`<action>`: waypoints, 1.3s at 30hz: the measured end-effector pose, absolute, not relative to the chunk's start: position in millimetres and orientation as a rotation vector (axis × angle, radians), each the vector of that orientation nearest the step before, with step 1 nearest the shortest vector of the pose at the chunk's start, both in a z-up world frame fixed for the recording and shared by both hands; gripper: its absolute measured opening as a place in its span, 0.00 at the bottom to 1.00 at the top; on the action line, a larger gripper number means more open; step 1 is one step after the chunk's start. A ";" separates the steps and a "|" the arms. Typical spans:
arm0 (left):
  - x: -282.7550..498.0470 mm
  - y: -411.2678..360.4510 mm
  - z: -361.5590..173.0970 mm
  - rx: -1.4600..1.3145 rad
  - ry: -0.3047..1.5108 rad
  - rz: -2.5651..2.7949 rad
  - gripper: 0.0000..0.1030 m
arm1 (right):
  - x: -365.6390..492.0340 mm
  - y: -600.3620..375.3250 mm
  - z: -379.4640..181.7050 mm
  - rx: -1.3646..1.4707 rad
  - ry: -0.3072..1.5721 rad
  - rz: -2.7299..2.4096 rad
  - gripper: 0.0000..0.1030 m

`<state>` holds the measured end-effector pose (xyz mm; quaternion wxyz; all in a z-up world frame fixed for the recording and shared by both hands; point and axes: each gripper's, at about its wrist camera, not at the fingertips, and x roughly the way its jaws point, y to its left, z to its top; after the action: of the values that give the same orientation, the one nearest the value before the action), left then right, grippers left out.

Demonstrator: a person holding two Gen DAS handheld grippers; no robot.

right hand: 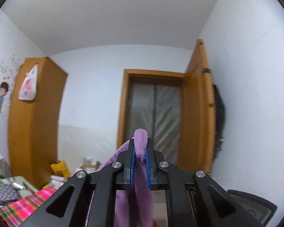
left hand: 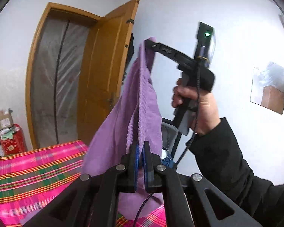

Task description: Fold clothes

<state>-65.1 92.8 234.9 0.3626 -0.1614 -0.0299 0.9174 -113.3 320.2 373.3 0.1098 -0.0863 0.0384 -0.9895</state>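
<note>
A purple fleece cloth (left hand: 123, 113) hangs in the air between both grippers, above a pink plaid bedspread (left hand: 32, 172). My left gripper (left hand: 140, 147) is shut on one edge of it, the blue pads pressing the fabric. The right gripper (left hand: 148, 42) is seen from the left wrist view higher up, pinching the cloth's top corner, with a person's hand (left hand: 195, 102) in a black sleeve on its handle. In the right wrist view my right gripper (right hand: 140, 147) is shut on the purple cloth (right hand: 141, 141), which sticks out past the tips and drapes down beneath.
An open wooden door (left hand: 104, 71) and a doorway covered with plastic sheeting (left hand: 55, 87) lie ahead. A wooden wardrobe (right hand: 34, 121) stands left. Clutter and boxes (right hand: 60, 168) sit by the bedspread (right hand: 24, 206). A dark chair (right hand: 253, 206) is at lower right.
</note>
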 end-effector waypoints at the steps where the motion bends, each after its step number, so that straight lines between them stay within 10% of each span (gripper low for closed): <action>1: -63.5 86.5 229.4 -0.430 -0.074 2.382 0.04 | -121.4 305.6 366.0 -0.219 0.119 -2.875 0.09; 15: -25.3 -115.5 113.6 -0.830 -0.383 2.857 0.04 | -185.5 34.0 253.4 0.170 0.235 -2.335 0.09; 28: 37.3 -255.0 114.9 -0.838 -0.608 3.166 0.04 | -199.8 -192.1 227.5 0.203 0.353 -2.063 0.09; 39: 13.3 -329.8 -15.6 -1.323 -0.852 3.050 0.04 | -242.6 -292.3 56.7 0.600 0.531 -1.932 0.09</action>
<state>13.3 -329.8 -15.6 -0.1447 -0.3813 -0.2458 0.8793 -242.6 -292.3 56.7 0.5013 0.2484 0.2195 -0.7993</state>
